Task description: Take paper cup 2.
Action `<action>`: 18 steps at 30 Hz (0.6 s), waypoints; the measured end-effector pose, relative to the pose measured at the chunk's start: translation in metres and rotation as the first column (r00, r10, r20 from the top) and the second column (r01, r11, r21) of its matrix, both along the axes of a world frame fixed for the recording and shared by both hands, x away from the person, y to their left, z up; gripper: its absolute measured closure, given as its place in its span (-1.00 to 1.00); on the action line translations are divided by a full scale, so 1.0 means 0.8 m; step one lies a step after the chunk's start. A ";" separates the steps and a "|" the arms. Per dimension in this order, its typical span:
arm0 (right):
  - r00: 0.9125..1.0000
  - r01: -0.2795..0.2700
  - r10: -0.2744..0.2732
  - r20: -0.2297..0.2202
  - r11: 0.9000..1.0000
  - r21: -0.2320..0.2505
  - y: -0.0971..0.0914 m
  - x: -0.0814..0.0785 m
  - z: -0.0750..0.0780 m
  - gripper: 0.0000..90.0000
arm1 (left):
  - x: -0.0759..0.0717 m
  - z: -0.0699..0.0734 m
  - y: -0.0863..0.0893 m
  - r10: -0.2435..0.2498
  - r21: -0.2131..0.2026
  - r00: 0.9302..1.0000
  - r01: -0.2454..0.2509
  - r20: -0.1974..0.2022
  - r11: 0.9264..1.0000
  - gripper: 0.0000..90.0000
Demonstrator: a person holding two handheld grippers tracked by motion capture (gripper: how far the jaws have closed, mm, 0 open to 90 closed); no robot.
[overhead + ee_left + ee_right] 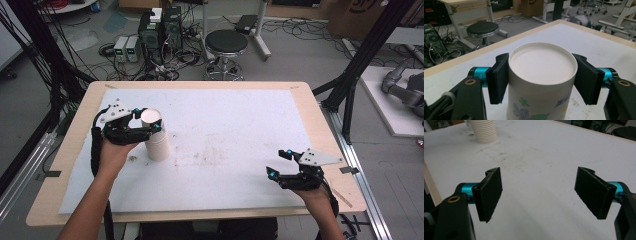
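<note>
Paper cups point(156, 137), nested upside down in a tall stack, stand on the left part of the white-topped table point(240, 150). At the stack's top, the left gripper point(541, 80) has its black pads pressed against both sides of the uppermost cup. Well apart, near the table's right front edge, the right gripper point(544, 192) has its jaws wide with nothing between them.

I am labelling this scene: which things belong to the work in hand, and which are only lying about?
In the job:
- stack of paper cups
- top cup, clamped by left tongs

Lying about:
- stool
- power supplies
- right tongs, open, idle
</note>
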State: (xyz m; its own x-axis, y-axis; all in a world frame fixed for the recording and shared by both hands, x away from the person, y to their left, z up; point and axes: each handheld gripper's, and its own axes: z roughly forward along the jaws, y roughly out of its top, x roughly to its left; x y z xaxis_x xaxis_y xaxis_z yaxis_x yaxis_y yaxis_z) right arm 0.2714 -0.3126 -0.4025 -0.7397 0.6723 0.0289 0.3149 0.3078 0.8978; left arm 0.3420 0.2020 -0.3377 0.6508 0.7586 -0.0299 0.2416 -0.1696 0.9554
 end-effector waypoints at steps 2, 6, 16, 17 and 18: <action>1.000 0.000 0.000 0.000 1.000 0.001 0.000 0.000 0.000 -0.49 | 0.000 0.005 0.001 0.001 -0.008 1.000 0.000 0.006 1.000 -0.24; 1.000 -0.001 0.001 -0.005 1.000 0.002 0.000 -0.001 0.001 -0.49 | -0.003 0.022 0.002 -0.004 -0.025 0.999 0.005 0.032 1.000 -0.23; 1.000 0.000 0.000 0.000 1.000 0.010 -0.001 -0.001 0.002 -0.49 | -0.016 0.070 0.002 -0.007 -0.035 0.992 0.012 0.125 0.999 -0.20; 1.000 -0.001 0.001 -0.004 1.000 0.012 0.000 -0.002 0.003 -0.49 | -0.017 0.073 0.002 -0.004 -0.037 0.991 0.009 0.135 0.999 -0.20; 1.000 0.000 0.001 -0.006 1.000 0.014 0.000 -0.002 0.003 -0.49 | -0.019 0.079 0.003 -0.004 -0.045 0.989 0.011 0.147 0.999 -0.20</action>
